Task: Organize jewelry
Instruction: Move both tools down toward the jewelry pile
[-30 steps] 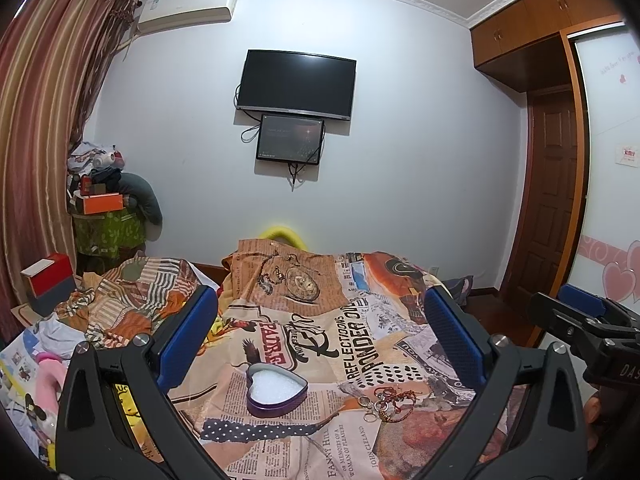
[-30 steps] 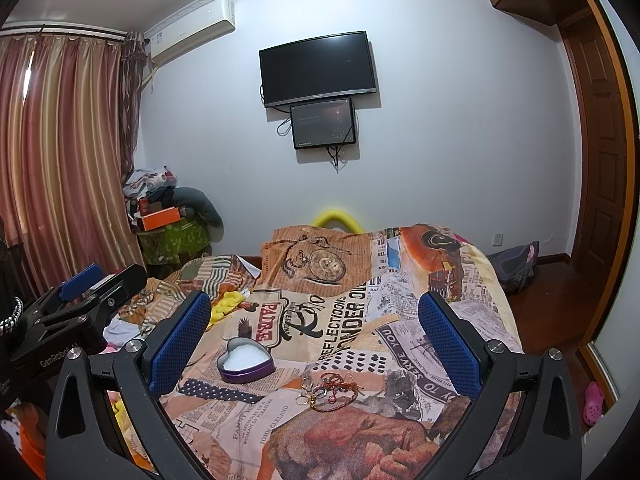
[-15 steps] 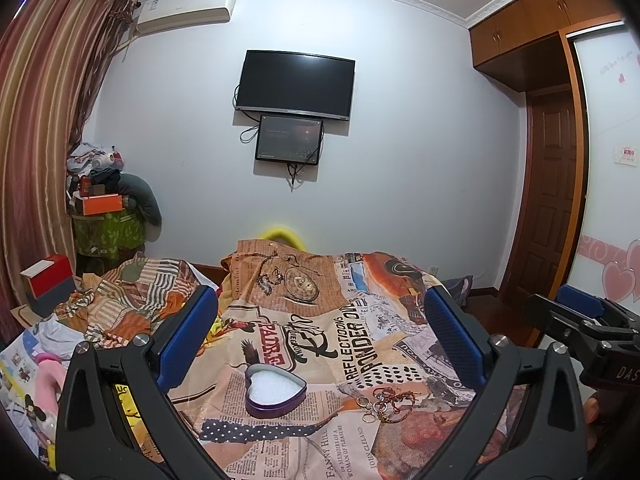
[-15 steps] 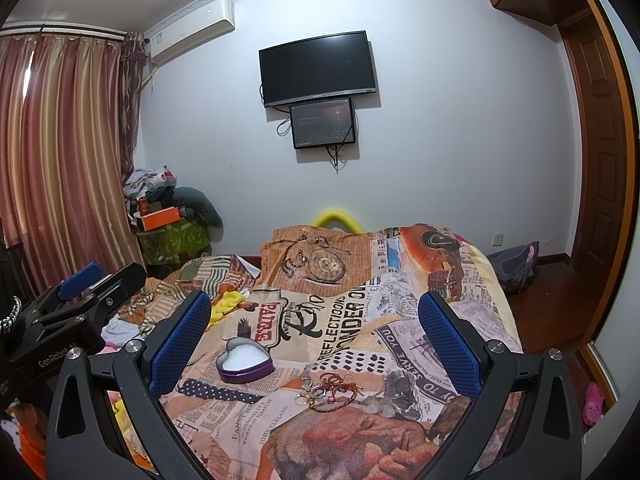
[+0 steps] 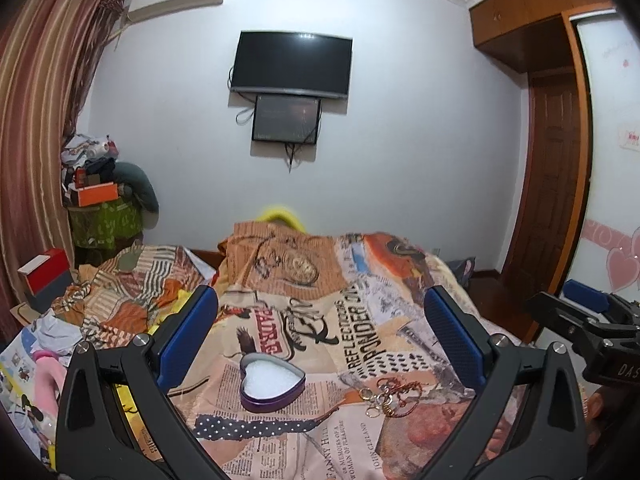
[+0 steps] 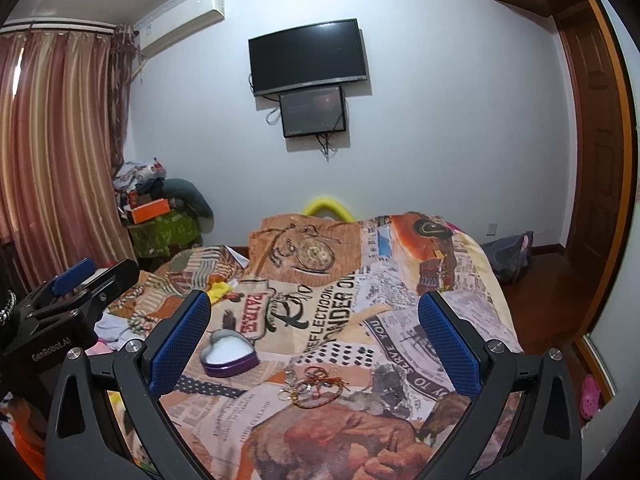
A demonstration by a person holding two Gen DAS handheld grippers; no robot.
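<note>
A purple heart-shaped tin [image 5: 272, 383] [image 6: 229, 354] with a white lining lies open on the printed bedspread [image 5: 360, 320]. To its right sits a small heap of jewelry [image 5: 390, 395] [image 6: 314, 386]: gold rings and reddish bracelets. My left gripper [image 5: 320, 336] hangs open above the bed, its blue pads framing the tin and the heap. My right gripper [image 6: 314, 334] is open too, held over the same spot with nothing between its fingers. Each gripper shows at the edge of the other's view.
The bed [image 6: 440, 280] fills the foreground, with crumpled cloth and clothes [image 5: 120, 292] on its left side. A cluttered stand [image 5: 100, 208] and curtains [image 6: 52, 152] stand at the left, a wooden door [image 5: 556, 184] at the right, a wall television [image 5: 292, 64] ahead.
Both grippers have barely shifted; the tin and the jewelry lie where they were.
</note>
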